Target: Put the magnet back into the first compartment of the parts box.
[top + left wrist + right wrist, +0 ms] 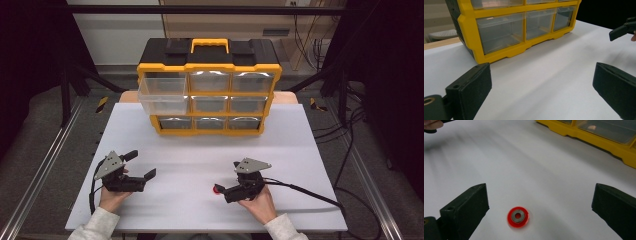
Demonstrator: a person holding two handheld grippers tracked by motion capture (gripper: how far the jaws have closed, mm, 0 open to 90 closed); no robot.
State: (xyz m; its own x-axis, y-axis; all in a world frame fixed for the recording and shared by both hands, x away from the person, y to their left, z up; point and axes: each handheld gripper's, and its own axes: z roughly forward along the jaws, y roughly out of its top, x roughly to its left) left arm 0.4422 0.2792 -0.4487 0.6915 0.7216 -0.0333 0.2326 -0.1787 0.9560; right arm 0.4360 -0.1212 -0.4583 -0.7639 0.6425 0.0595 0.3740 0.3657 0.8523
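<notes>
— Two wide-open jaws framed the red disc (518,217), which lay flat on the white table (200,150), just ahead of the right gripper (223,191).
— How should that pickup have gone?
— I judged it needed a low approach, jaws straddling the disc evenly, closing gently so it wouldn't skid. The left gripper (142,165), also wide open, held nothing, near the yellow drawer cabinet's (209,90) pulled-out drawers.
</notes>
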